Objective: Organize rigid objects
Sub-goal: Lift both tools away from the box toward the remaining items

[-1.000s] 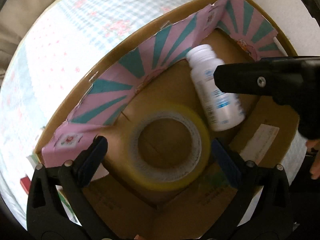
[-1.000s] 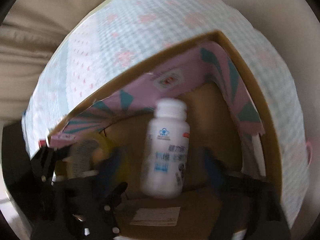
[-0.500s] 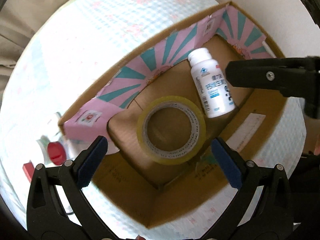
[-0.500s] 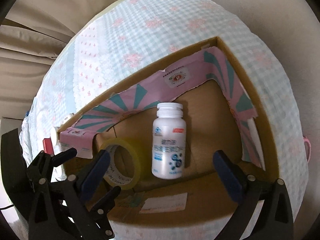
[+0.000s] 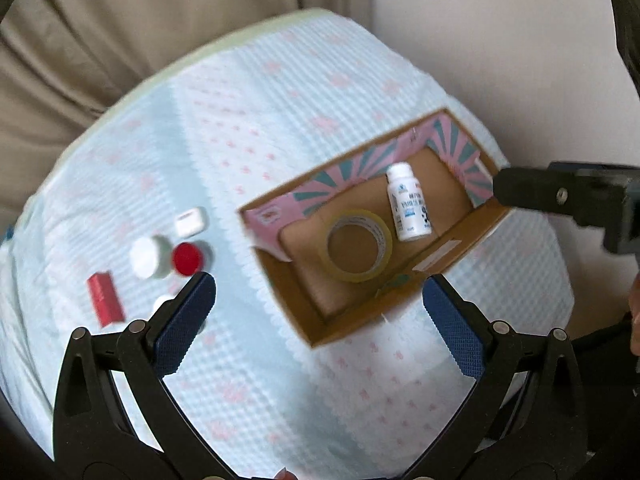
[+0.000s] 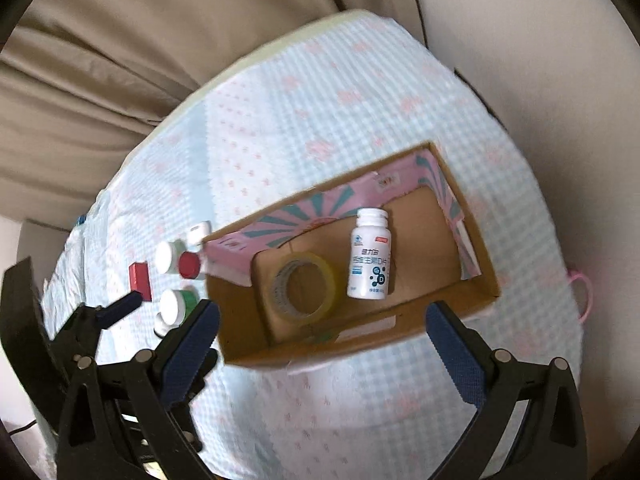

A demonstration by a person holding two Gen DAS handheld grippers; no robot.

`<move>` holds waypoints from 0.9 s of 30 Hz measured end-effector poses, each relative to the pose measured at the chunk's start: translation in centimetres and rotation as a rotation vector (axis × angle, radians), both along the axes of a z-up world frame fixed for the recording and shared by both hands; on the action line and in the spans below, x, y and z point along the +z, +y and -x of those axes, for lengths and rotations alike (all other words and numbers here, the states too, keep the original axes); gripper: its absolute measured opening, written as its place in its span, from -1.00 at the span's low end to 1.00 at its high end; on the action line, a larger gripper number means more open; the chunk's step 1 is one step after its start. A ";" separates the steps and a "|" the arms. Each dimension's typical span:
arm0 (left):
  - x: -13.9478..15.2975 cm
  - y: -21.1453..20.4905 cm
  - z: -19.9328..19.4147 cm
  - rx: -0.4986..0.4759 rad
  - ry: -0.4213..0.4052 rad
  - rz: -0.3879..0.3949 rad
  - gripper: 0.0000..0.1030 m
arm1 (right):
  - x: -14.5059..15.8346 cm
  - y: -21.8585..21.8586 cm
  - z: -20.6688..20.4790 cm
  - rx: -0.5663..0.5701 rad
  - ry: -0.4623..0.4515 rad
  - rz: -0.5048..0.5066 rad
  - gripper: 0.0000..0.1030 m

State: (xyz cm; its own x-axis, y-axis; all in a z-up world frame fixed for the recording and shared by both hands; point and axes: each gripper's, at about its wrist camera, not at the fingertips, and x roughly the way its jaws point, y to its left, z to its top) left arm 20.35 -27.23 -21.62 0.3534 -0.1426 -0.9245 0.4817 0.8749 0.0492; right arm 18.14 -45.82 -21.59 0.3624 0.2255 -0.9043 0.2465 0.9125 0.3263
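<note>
An open cardboard box with a pink and teal lining sits on the checked cloth. Inside lie a yellow tape roll and a white pill bottle on its side. Left of the box stand a white-capped jar, a red-capped jar, a small white case and a red block. A green jar with a white lid stands nearer. My left gripper and right gripper both hang open and empty above the box's near side.
The checked cloth covers a rounded table with beige curtains behind and a pale wall to the right. A pink loop hangs at the table's right edge. The other gripper's black arm reaches in from the right.
Both grippers have pulled up and back from the box, so the whole table and the items left of the box have come into view. The tape roll and bottle stay inside the box.
</note>
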 end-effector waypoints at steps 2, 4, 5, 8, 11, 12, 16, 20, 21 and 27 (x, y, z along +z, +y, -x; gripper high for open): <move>1.5 1.4 0.6 0.033 -0.024 0.020 1.00 | 1.8 1.2 0.7 0.034 -0.011 0.029 0.99; 3.3 3.5 1.6 0.062 -0.056 0.035 1.00 | 2.9 2.2 1.0 0.056 -0.021 0.059 0.99; 4.0 4.4 1.9 0.075 -0.065 0.039 1.00 | 3.7 3.0 1.2 0.070 -0.037 0.084 0.99; 5.9 7.7 2.9 0.114 -0.098 0.061 1.00 | 5.5 4.9 2.0 0.093 -0.107 0.129 0.99; 7.8 11.4 3.9 0.174 -0.139 0.062 1.00 | 7.6 7.7 2.4 0.135 -0.180 0.131 0.99; 8.2 12.6 4.2 0.190 -0.147 0.070 1.00 | 8.1 8.5 2.5 0.146 -0.193 0.138 0.99; 9.6 18.4 4.7 0.259 -0.158 0.105 1.00 | 9.8 13.4 2.4 0.211 -0.222 0.184 0.99; 10.2 24.3 4.5 0.294 -0.166 0.126 1.00 | 10.8 19.0 2.2 0.245 -0.238 0.171 0.99; 10.3 25.6 4.4 0.296 -0.166 0.128 1.00 | 10.9 20.0 2.1 0.244 -0.241 0.171 0.99; 10.2 33.8 2.7 0.287 -0.165 0.111 1.00 | 10.9 27.4 2.0 0.205 -0.212 0.156 0.99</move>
